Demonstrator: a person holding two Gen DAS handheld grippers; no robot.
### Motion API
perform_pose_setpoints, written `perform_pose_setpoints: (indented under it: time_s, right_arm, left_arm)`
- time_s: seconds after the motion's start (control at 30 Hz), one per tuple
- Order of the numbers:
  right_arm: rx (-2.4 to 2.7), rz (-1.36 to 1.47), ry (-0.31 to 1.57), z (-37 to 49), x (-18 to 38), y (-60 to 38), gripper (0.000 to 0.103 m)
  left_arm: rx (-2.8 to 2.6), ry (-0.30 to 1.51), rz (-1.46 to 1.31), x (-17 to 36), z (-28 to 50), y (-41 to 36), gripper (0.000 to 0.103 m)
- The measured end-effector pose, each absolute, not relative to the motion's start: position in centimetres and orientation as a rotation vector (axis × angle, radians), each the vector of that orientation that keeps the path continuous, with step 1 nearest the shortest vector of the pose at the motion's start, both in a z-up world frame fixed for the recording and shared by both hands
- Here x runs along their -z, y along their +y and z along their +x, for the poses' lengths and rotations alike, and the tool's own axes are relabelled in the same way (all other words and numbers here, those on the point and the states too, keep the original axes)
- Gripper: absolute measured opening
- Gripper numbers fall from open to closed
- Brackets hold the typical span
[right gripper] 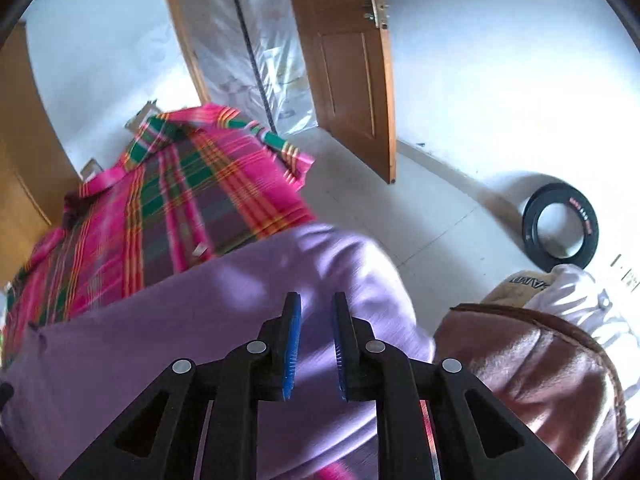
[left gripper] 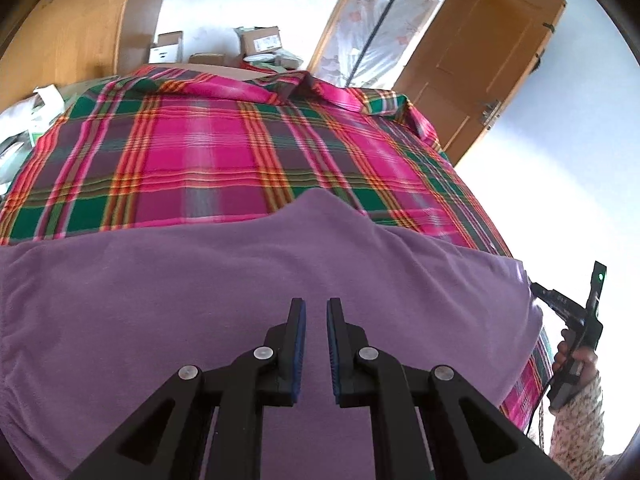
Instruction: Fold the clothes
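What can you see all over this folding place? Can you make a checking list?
Surface: pink, green and orange plaid cloth covering it.
Job's things: soft purple garment spread over the plaid cloth's near part, one edge hanging off.
Clutter: cardboard boxes behind; brown blanket beside.
Grippers: left gripper jaws slightly apart above the garment, gripping nothing; right gripper likewise.
Cables: thin dark cable below the right hand.
Surroundings: open wooden door, black rubber ring on pale floor.

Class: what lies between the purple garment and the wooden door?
In the left wrist view, the pink plaid cloth stretches between the purple garment and the wooden door.
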State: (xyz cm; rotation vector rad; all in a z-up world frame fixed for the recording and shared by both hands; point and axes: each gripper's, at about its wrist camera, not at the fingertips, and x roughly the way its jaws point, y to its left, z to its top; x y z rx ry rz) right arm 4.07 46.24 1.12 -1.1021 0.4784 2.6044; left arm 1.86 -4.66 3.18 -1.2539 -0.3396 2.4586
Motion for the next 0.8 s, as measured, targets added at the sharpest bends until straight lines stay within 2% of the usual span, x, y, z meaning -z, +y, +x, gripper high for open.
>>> perform_pose_setpoints:
  time_s: [0.1,0.23,0.67,0.8]
  right_arm:
    - [-2.594,-1.127,0.525,3.0,-1.1,48.4,0.018]
    - [-2.588,-1.159,0.652,1.6,-0.8,51.3,0.033]
    - [-2.625,-1.274,1.132,-1.7,1.4,55.3,0.035]
    - [-2.681,-1.280,1.126,-2.2,1.3,54.7,0.035]
  left_arm:
    - [-2.441,-0.315,-1.256,-3.2,1.8,-3.5,0.010]
    - [-2.424,-0.293,-1.272,-3.0,1.7,-2.2,0.010]
    - [-2.401,-0.235,-1.329,-2.5,0.7,1.4,0.010]
    - [-2.406,-0.223,-1.341,-2.5,0.6,2.0,0.010]
